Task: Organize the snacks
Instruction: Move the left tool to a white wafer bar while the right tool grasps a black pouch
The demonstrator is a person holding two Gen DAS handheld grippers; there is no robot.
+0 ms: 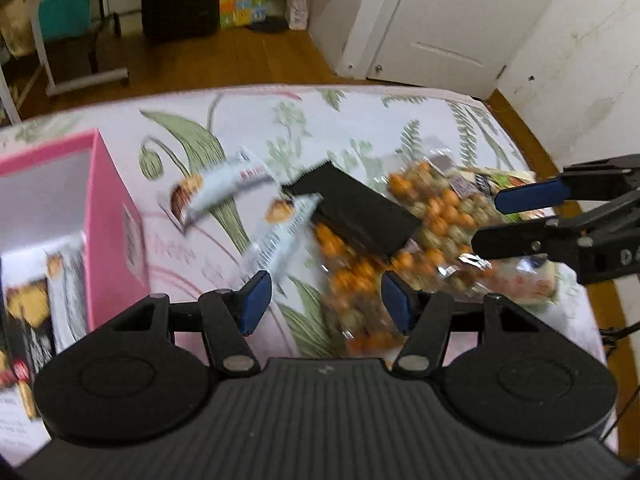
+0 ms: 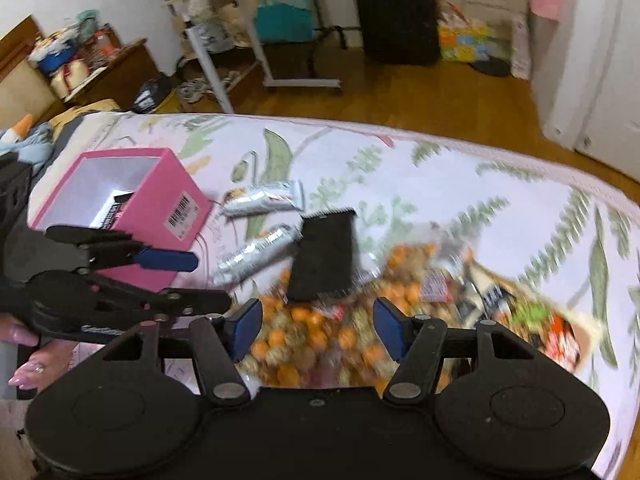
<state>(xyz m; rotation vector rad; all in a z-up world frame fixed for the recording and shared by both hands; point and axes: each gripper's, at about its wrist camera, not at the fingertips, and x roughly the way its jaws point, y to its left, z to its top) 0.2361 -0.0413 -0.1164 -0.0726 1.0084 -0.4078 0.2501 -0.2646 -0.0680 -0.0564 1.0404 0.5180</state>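
A pink box [image 1: 108,224] [image 2: 160,208] stands open on the floral bedspread at the left, with packets inside. Two silver snack bars [image 1: 224,192] [image 2: 264,200] lie beside it. A black packet [image 1: 356,212] [image 2: 324,256] rests on a clear bag of orange and green snacks [image 1: 432,216] [image 2: 320,340]. My left gripper [image 1: 324,304] is open and empty above the bag's near end; it also shows in the right wrist view [image 2: 200,280]. My right gripper [image 2: 318,326] is open and empty over the bag; it also shows in the left wrist view [image 1: 496,220].
More colourful wrapped snacks [image 2: 520,312] lie at the bag's right end. The bed's far edge [image 1: 320,90] drops to a wooden floor. A black suitcase [image 2: 396,12], a rolling table [image 2: 260,40] and a white door [image 1: 440,20] stand beyond.
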